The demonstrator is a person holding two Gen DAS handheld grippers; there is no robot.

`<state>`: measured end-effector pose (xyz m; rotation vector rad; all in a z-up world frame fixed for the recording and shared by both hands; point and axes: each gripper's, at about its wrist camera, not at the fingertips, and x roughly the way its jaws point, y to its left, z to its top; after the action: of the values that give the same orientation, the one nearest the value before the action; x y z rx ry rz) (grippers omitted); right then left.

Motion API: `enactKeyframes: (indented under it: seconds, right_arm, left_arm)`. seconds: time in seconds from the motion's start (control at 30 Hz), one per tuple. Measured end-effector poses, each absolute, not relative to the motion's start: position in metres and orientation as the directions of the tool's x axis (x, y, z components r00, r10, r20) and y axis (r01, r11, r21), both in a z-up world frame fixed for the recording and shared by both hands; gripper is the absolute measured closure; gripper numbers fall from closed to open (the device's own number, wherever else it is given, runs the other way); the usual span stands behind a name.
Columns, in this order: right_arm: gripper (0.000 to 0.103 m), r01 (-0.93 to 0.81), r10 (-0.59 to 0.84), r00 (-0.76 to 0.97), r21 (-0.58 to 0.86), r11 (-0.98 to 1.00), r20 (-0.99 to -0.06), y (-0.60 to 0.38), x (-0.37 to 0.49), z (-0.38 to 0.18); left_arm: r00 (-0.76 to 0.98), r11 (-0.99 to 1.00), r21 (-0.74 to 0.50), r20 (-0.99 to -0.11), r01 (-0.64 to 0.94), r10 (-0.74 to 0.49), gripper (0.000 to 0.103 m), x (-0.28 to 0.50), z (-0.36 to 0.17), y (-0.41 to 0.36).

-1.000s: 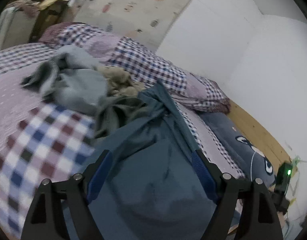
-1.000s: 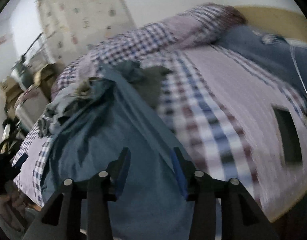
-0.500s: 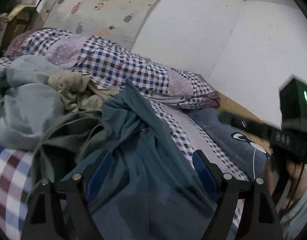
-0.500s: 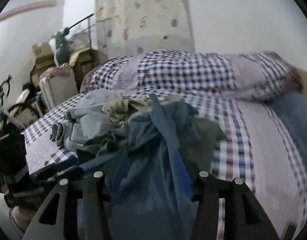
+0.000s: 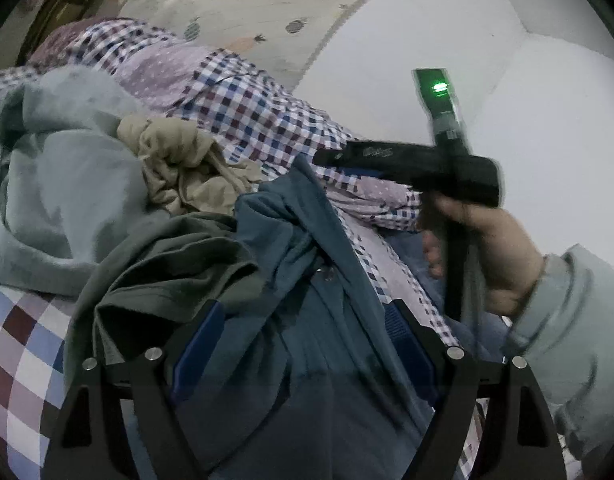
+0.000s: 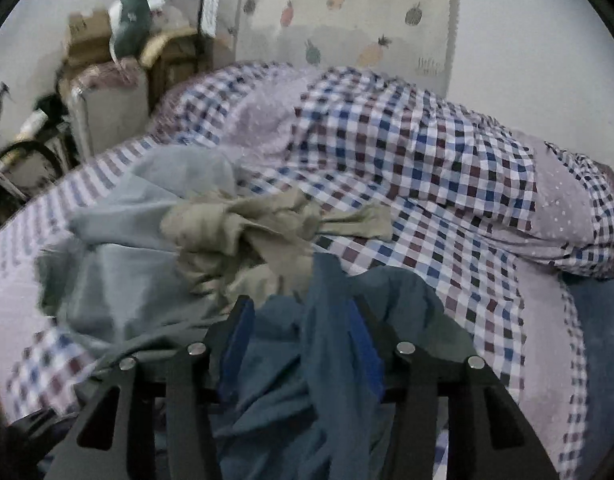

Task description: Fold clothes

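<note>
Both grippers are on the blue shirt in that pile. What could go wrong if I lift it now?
1. The blue shirt lies tangled with the olive garment, which may come up with it.
2. The beige garment rests against the shirt's top edge and could be dragged too.
3. The left gripper looks open around the cloth, so that side may slip; the right gripper has fabric bunched between its fingers.

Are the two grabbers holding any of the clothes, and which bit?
It cannot be told for sure. The blue garment bunches between the right gripper fingers, maybe pinched at a fold. The left gripper stands wide open over it.
</note>
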<state>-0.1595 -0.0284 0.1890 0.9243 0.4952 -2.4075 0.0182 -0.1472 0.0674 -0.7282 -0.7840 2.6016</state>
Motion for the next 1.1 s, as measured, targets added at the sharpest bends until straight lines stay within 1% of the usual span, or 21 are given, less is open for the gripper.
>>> enactKeyframes:
  seconds: [0.17, 0.3, 0.37, 0.4, 0.47, 0.53, 0.63, 0.83, 0.93, 1.1]
  right_arm:
    - [0.062, 0.538, -0.231, -0.64, -0.212, -0.816, -0.733, -0.048, -0.2, 0.16]
    - [0.073, 0.519, -0.196, -0.634, -0.224, -0.825, -0.748, -0.056, -0.222, 0.146]
    - [0.089, 0.509, -0.174, -0.629, -0.232, -0.829, -0.758, -0.056, -0.229, 0.14]
    - [0.101, 0.501, -0.164, -0.629, -0.234, -0.833, -0.76, -0.054, -0.231, 0.139]
    - [0.102, 0.486, -0.148, -0.629, -0.238, -0.841, -0.763, -0.05, -0.235, 0.137]
    - [0.102, 0.453, -0.163, -0.662, -0.218, -0.864, -0.731, -0.029, -0.235, 0.15]
    - [0.103, 0.363, -0.155, -0.723, -0.179, -0.915, -0.673, 0.02, -0.237, 0.178]
    - [0.103, 0.169, -0.072, -0.787, -0.101, -0.981, -0.613, 0.141, -0.234, 0.212]
    - [0.103, 0.07, -0.02, -0.781, -0.056, -0.996, -0.624, 0.208, -0.225, 0.214]
    - [0.102, -0.061, 0.035, -0.733, 0.014, -0.998, -0.679, 0.292, -0.216, 0.18]
  left_arm:
    - [-0.813, -0.776, -0.613, -0.373, -0.146, 0.448, 0.017, 0.016, 0.064, -0.153]
    - [-0.807, -0.778, -0.61, -0.378, -0.152, 0.453, 0.017, 0.013, 0.062, -0.148]
    - [-0.804, -0.778, -0.609, -0.382, -0.153, 0.456, 0.017, 0.011, 0.06, -0.146]
    - [-0.802, -0.778, -0.609, -0.384, -0.153, 0.458, 0.017, 0.01, 0.059, -0.145]
    - [-0.798, -0.778, -0.608, -0.388, -0.154, 0.461, 0.017, 0.008, 0.058, -0.142]
    - [-0.795, -0.78, -0.607, -0.392, -0.154, 0.462, 0.017, 0.007, 0.056, -0.141]
    - [-0.795, -0.782, -0.604, -0.396, -0.151, 0.459, 0.017, 0.006, 0.055, -0.14]
    - [-0.795, -0.799, -0.584, -0.412, -0.144, 0.445, 0.017, 0.004, 0.053, -0.134]
    - [-0.794, -0.811, -0.568, -0.424, -0.142, 0.436, 0.017, 0.003, 0.051, -0.132]
    - [-0.792, -0.831, -0.538, -0.443, -0.139, 0.42, 0.017, 0.002, 0.047, -0.128]
